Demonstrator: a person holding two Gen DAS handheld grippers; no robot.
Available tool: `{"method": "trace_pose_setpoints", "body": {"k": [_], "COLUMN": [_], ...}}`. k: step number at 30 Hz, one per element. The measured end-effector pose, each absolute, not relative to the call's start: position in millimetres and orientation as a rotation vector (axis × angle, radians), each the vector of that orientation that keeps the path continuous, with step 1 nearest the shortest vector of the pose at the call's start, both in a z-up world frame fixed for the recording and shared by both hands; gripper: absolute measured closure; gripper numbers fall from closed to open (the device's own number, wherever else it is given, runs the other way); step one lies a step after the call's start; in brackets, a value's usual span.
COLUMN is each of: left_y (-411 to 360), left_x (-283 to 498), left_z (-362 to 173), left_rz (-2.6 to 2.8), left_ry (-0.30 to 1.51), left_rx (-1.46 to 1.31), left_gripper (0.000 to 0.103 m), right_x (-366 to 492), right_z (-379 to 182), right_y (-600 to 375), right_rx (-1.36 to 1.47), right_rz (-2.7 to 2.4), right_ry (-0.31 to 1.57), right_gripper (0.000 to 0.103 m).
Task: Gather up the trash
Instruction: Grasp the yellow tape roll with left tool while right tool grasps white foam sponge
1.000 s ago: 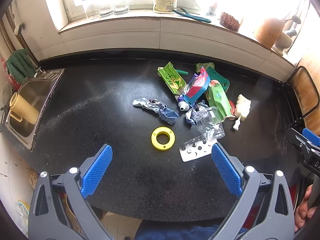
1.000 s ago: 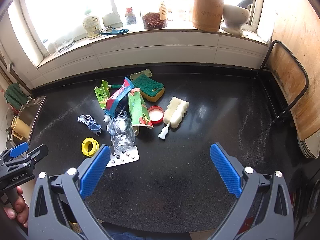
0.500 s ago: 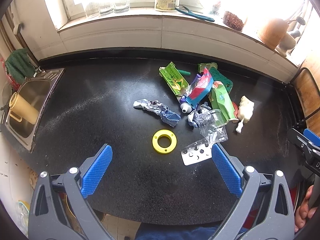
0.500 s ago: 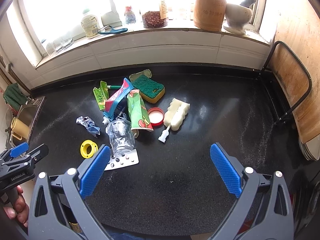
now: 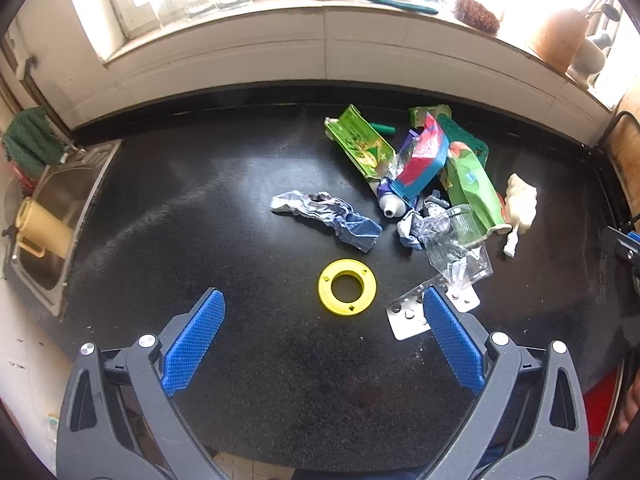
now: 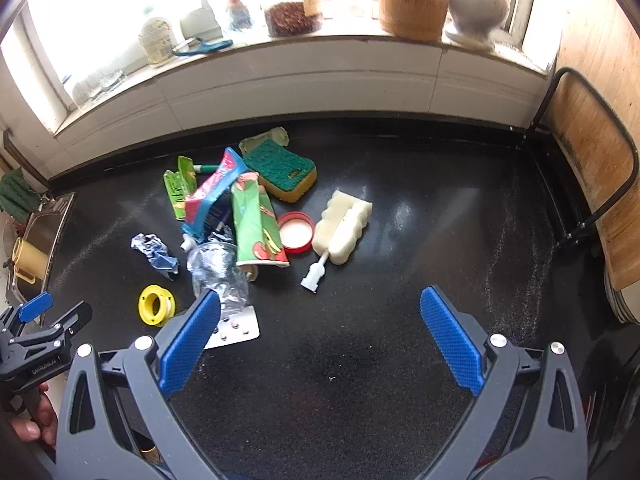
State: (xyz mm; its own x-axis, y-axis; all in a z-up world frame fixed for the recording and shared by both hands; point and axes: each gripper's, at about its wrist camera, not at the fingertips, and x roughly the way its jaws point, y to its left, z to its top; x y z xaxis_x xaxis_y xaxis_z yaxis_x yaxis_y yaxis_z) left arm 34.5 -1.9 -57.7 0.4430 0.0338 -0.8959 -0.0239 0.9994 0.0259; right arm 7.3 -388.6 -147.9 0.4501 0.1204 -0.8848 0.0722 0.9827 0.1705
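Trash is heaped on the black desk | left gripper is held wide open, empty | right gripper likewise spread, nothing gripped

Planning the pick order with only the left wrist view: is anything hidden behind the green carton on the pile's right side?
Observer: Yes. The right wrist view shows a red lid lying open side up, between the green carton and the white foam brush.
Operator: Are the right tongs holding anything?
Observer: No. The right tongs are open and empty, over bare countertop.
Operator: Is the green pad at the back just a cloth?
Observer: It is a sponge: green scourer on top, with a yellow layer showing along its near side.
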Motion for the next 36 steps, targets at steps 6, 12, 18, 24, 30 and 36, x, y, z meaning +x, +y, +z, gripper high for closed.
{"method": "trace_pose_setpoints", "body": {"k": [6, 12, 18, 24, 30, 36], "left_y": [2, 8, 9, 7, -15, -23], "left_x": [52, 66, 78, 88, 89, 76], "left_z": [-119, -164, -176, -177, -181, -175], "left_rz": [0.010, 0.048, 0.025, 0.009, -0.048, -0.059], "left_ry": [1.190, 1.235, 1.192, 1.174, 1.190, 1.165], "left_rx": [0.004, 0.002, -0.055, -0.048, 0.008, 0.038], "left_gripper": [0.007, 0.007, 0.006, 0.007, 0.021, 0.076], "right_x": [37, 66, 88, 99, 105, 94], "right_z": [-200, -254, -286, -296, -289, -272], "right_y": [-397, -387, -381, -376, -371, -381], "right_rx": [0.180, 0.170, 0.161, 0.128, 0.088, 0.114], "right_rz": [0.015, 0.061, 0.082, 0.089, 0.093, 0.082], "right_ry": [1.166, 1.255, 1.295, 1.298, 1.271, 1.242], "right_gripper": [0.006, 0.006, 0.009, 0.021, 0.063, 0.082]}}
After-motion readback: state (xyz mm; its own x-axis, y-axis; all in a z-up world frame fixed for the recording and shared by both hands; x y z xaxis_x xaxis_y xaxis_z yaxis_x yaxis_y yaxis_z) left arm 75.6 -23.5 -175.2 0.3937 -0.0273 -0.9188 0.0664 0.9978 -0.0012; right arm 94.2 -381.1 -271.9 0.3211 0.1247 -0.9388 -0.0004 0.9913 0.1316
